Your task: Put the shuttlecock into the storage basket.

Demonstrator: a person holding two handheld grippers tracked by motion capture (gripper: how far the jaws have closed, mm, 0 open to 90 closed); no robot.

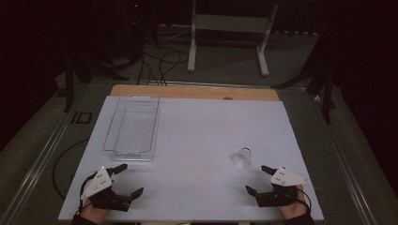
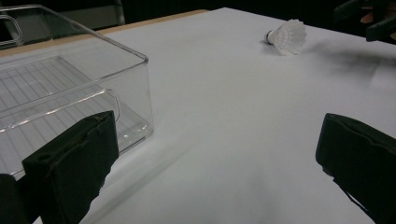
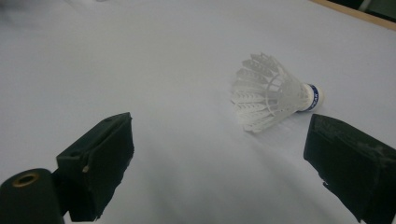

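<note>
While both hand-held grippers (image 1: 127,179) (image 1: 260,179) sit released, shuttlecock (image 1: 242,158) lies nr right one, untouched.

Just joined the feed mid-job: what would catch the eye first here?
A white plastic shuttlecock lies on its side on the white table, just ahead of the open right gripper. A clear, empty rectangular plastic bin stands at far left, beyond the open left gripper.

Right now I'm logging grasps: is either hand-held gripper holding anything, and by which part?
Nothing is held: left hand-held gripper and right hand-held gripper are open; shuttlecock lies free.
</note>
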